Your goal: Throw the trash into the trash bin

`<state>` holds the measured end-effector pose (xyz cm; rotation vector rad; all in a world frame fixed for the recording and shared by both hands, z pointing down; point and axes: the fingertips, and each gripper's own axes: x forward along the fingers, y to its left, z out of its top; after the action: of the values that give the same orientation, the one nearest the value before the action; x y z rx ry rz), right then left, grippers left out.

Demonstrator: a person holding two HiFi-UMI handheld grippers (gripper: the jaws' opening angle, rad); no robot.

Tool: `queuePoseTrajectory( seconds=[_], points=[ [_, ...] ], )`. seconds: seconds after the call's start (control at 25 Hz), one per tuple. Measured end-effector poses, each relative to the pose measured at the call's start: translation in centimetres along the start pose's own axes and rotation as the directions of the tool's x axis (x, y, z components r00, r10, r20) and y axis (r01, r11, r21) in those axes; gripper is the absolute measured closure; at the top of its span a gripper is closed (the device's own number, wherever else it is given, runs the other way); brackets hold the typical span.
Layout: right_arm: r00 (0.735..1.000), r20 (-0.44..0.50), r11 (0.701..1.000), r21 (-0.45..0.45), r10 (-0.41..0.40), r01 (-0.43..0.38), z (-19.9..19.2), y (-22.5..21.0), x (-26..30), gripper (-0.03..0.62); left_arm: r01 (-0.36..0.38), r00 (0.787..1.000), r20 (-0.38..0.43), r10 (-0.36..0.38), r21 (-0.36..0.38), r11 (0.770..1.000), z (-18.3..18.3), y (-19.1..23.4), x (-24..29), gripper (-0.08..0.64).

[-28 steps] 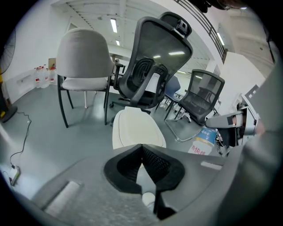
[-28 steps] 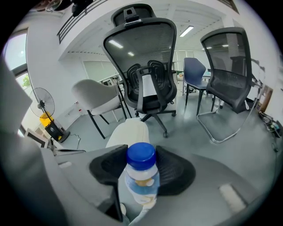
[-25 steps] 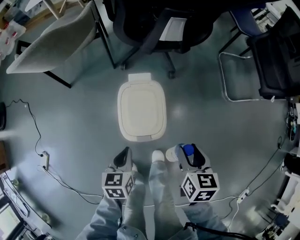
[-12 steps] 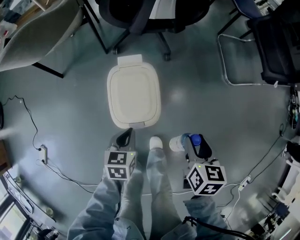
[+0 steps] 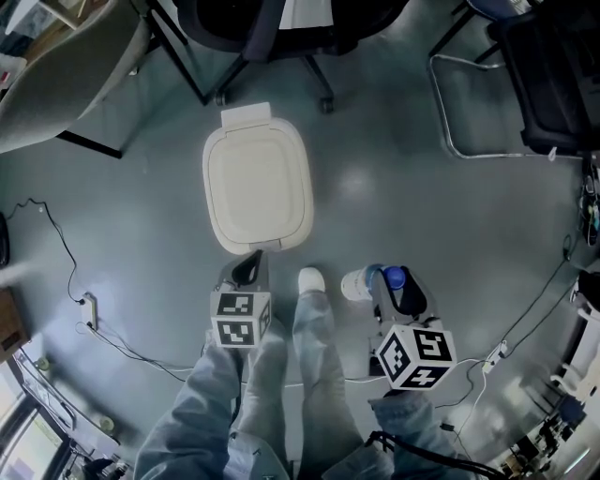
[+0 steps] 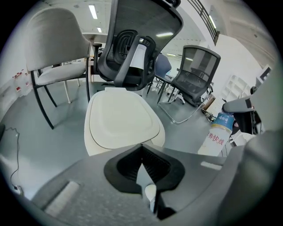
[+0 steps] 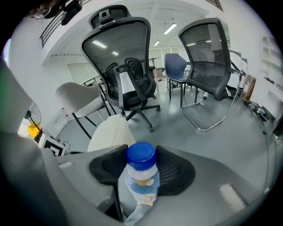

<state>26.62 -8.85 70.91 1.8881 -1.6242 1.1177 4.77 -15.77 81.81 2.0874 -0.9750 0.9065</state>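
In the head view the white trash bin [image 5: 258,183] stands on the grey floor [image 5: 412,187] with its lid closed. The left tool [image 5: 248,267] is at the near rim of the trash bin, but I cannot tell if it touches the rim. The right tool [image 5: 392,284] is to the right of the trash bin and nearer to the person, apart from it. It pinches a plastic bottle [image 5: 359,283] with a blue cap, and the body of the bottle points toward the trash bin side. One white shoe [image 5: 311,280] of the person is just in front of the trash bin, between both tools. A black office chair [image 5: 281,23] stands behind the trash bin and a grey chair [image 5: 66,75] stands behind it to the left. In the left gripper view the two black pads of the left tool are pressed together at their tips and hold nothing. The trash bin [image 6: 121,119], with the lid down, is just beyond these tips. The bottle [image 6: 219,137] shows to the right of the trash bin. In the right gripper view the pads of the right tool close on the bottle [image 7: 141,176] from both sides, just under the blue cap. The trash bin [image 7: 112,132] is beyond the bottle, a little to the left. The office chair is behind the trash bin, and a mesh chair [image 7: 210,66] with a bent metal frame stands well to the right of it.
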Motion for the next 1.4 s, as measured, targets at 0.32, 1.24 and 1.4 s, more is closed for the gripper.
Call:
queuePoseTrajectory(
  seconds=[0.32,1.24,1.4],
  points=[
    [1.0,-0.009,1.0,0.009,-0.002,0.002,-0.5,-0.6,-0.1,0.391,-0.043,0.999,-0.026,0.043,0.005,0.999,-1.3,0.8,0.8,0.551],
    [1.0,0.007,1.0,-0.025,0.013,-0.013,0.1,0.8,-1.0,0.391,-0.028,0.998,0.046,0.03,-0.045,0.999,-0.2,0.9,-1.1,0.551],
    [1.0,0.022,0.999,-0.035,0.016,-0.016,0.9,2.0,-1.3,0.391,-0.032,0.996,0.087,0.035,-0.037,0.999,1.2,1.2,-2.6,0.551]
  ],
)
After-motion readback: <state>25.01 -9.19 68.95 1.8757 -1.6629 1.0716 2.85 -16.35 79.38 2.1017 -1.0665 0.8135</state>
